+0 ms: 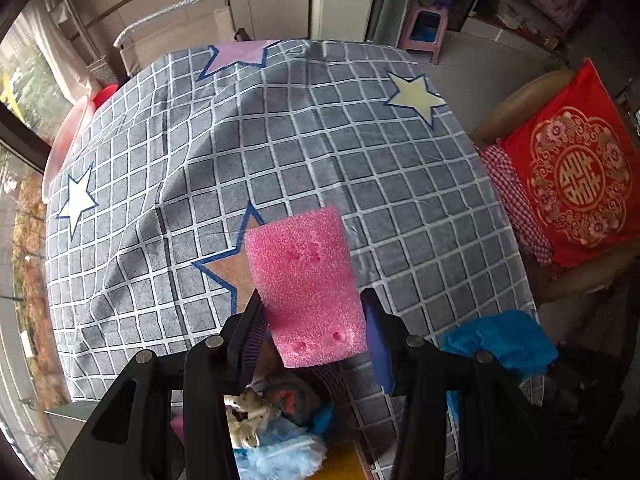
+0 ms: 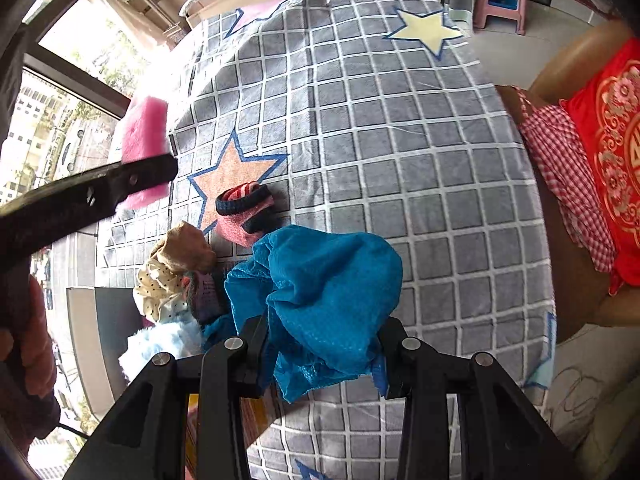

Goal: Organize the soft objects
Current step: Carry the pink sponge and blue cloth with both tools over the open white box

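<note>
Pink foam sponge (image 1: 306, 284): rectangular block, dented, lifted clear of the surface. Blue cloth (image 2: 320, 292): crumpled, hanging bunched. Striped red sock (image 2: 246, 210), beige and dotted fabrics (image 2: 172, 276): heaped on the surface.

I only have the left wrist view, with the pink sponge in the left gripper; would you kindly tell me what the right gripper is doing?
Observer: The right gripper is shut on a crumpled blue cloth, lifted off the tablecloth.
Operator: Thank you. What lies past it?
Observer: A rolled red-striped sock on the orange star.
Operator: Anything beside the sock?
Observer: A tan fabric piece, with a cream polka-dot one just below it in the picture.
</note>
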The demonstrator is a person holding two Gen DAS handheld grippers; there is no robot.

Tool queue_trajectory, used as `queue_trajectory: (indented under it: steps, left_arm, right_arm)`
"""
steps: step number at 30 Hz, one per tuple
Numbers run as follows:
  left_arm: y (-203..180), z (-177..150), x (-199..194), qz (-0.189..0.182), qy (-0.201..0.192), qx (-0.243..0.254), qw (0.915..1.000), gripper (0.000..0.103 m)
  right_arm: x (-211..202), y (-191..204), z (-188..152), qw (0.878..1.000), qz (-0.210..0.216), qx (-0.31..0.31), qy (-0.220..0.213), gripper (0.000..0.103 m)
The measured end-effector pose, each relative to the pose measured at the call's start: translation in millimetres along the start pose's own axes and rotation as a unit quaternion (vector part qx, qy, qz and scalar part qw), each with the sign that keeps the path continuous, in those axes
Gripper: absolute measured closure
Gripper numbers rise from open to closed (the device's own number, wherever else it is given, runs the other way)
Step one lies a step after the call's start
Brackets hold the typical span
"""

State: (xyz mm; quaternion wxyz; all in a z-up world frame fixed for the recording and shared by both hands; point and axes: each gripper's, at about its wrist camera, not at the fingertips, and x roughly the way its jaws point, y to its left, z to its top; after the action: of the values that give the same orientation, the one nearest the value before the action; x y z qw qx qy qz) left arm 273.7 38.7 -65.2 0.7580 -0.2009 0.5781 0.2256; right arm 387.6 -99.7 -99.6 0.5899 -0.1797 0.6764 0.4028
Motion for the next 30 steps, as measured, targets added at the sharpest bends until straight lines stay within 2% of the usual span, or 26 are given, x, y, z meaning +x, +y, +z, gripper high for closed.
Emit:
queue_trajectory:
  steps: [16, 23, 30]
  left_arm:
    - [-123, -109, -82, -0.039, -0.018, 0.088, 0.9952, 0.053]
    - [-146, -167, -93, -0.041, -0.008, 0.109, 0.9931, 0.053]
    - [-139, -213, -100, -0.046, 0.002, 0.125, 0.9911, 0.053]
  right_arm:
    - [-53, -44, -72, 1.0, 0.019, 0.007, 0.001, 0.064]
    - [-54, -48, -106, 0.999, 0.029, -0.02, 0.018, 0.064]
    - [-50, -31, -145, 0.999, 0.039, -0.023, 0.03, 0.064]
